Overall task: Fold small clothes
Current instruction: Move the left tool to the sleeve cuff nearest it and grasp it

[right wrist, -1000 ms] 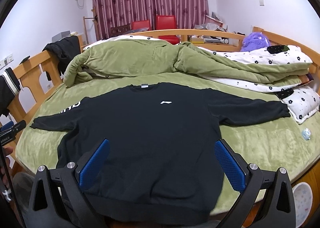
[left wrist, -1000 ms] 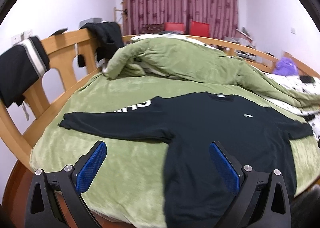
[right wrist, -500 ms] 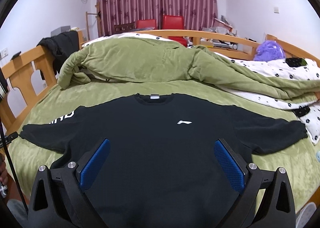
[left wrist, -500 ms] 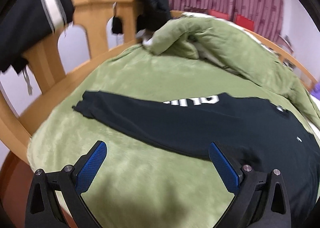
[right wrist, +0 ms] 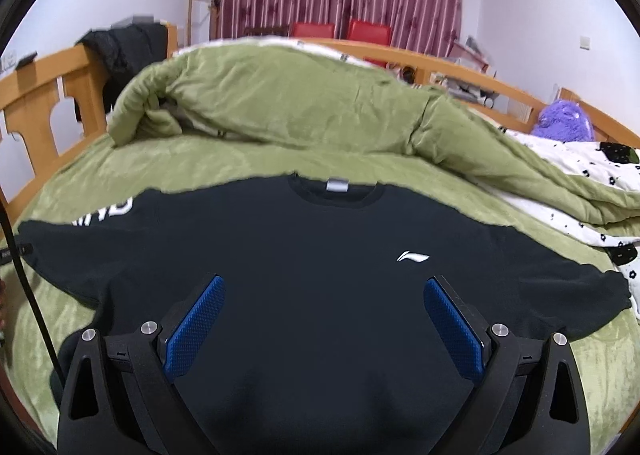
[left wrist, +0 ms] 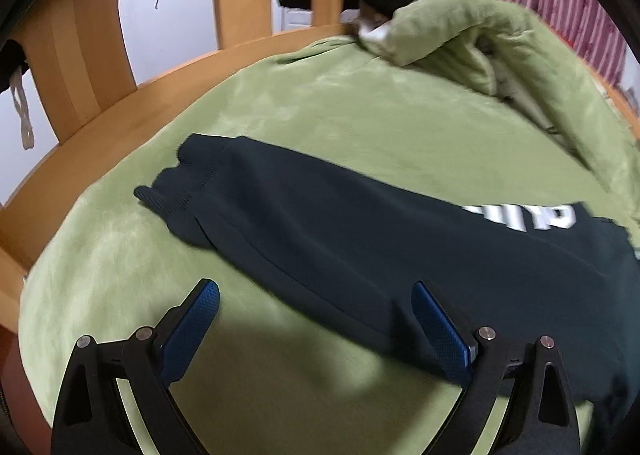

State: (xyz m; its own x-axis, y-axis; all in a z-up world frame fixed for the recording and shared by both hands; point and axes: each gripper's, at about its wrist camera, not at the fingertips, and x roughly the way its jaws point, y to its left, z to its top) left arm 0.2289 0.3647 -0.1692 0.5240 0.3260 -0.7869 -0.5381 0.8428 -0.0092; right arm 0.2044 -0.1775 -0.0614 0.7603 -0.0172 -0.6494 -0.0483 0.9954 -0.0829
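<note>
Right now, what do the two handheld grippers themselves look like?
Both look alike. The left gripper and right gripper each have two black, open-framed fingers with triangular cutouts and round silver pivot pins. Each finger carries a flat, blue, finely textured pad on its inner face. In the right wrist view a thin black cable runs along the left edge.

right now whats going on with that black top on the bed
A person holding a tool in each hand is about to fold a black sweatshirt spread flat on the green bed cover. The left tool hovers over its sleeve, jaws wide but just closing a little, nothing gripped. The right tool hangs open above the chest. No fold made yet.
</note>
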